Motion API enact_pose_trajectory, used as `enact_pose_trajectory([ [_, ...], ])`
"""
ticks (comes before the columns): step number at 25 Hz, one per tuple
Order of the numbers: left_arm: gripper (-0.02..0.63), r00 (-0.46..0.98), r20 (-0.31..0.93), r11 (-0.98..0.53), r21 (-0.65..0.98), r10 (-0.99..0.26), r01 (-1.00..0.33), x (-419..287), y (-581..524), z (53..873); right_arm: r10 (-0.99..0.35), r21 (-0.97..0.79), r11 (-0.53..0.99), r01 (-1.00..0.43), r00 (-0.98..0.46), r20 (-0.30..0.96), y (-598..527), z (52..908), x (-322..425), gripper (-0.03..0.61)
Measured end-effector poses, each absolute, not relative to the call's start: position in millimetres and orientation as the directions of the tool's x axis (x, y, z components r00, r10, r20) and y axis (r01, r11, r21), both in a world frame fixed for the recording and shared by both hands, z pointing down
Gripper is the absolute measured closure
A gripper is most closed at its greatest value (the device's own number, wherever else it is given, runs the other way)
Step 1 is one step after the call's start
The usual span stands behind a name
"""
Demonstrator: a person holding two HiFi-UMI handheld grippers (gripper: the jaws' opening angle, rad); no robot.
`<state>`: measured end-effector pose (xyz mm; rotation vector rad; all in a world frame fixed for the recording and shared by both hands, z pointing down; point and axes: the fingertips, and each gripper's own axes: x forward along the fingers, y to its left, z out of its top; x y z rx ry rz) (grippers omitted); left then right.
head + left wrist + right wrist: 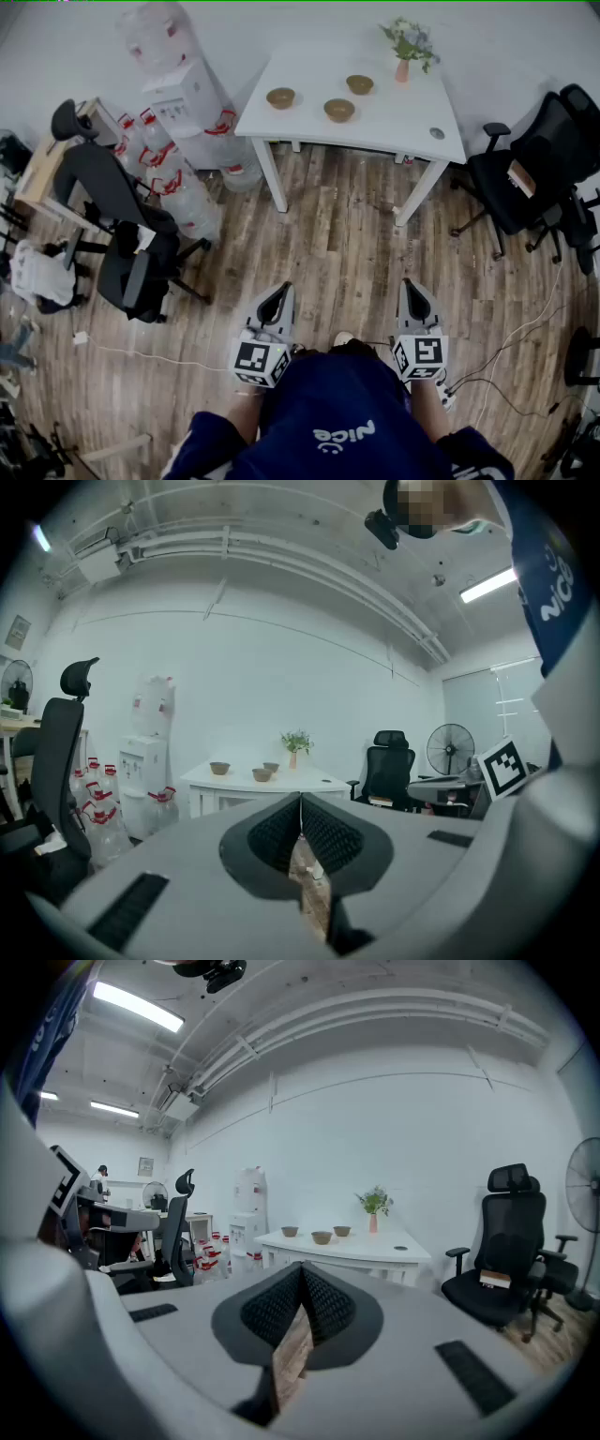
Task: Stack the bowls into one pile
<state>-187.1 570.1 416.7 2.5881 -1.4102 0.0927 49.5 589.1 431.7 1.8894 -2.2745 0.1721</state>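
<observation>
Three brown bowls stand apart on a white table [394, 117] far ahead: one at the left [280, 97], one in the middle front [339, 110], one at the back [359, 84]. They show small in the left gripper view [262, 774] and the right gripper view [322, 1237]. My left gripper [281, 293] and right gripper [412, 289] hang close to my body over the wooden floor, well short of the table. Both are shut, tips meeting, with nothing between them.
A pink vase with a plant [404, 56] stands at the table's back right. Water bottles and a dispenser [183, 112] crowd the left of the table. Black office chairs stand at the left [127, 244] and right [530, 173]. Cables [506, 356] run over the floor.
</observation>
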Motion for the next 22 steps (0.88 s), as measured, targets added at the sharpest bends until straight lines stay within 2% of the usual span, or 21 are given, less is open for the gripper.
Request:
enact_pose_trajectory([
  [8, 0.594, 0.535, 0.143, -0.518, 0.141, -0.833, -0.844, -175, 572, 416, -0.948, 0.05, 0.235, -0.971, -0.218, 0.232, 594, 437, 48, 0.557],
  [12, 0.594, 0.518, 0.138, -0.498, 0.153, -0.844, -0.854, -169, 572, 417, -0.954, 0.037, 0.237, -0.971, -0.226, 0.197, 593, 432, 59, 0.556],
  [22, 0.594, 0.482, 0.151, -0.457, 0.175, -0.863, -0.872, -141, 568, 426, -0.92, -0.001, 0.344, -0.939, -0.338, 0.197, 576, 439, 66, 0.555],
])
